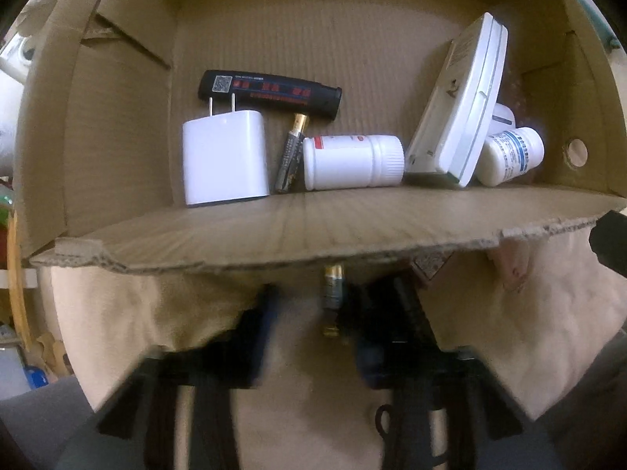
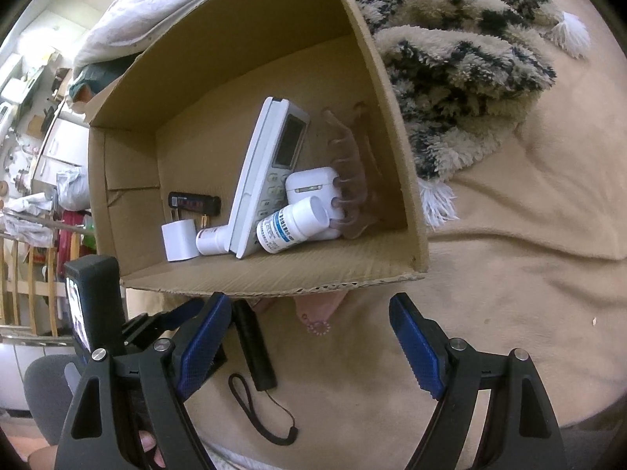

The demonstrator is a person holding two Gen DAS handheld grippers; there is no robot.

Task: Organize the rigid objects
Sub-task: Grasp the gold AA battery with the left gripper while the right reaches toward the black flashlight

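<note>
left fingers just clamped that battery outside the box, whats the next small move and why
Probably lift the battery straight up, then carry it over the box's front wall. The left gripper appears shut on it on the beige cover, just outside that wall, and another battery already lies inside between the white charger and a white bottle.

A beige blanket [image 2: 509,313] covers the surface, with a shaggy black-and-cream tasselled throw [image 2: 470,58] bunched toward its far right corner.
</note>
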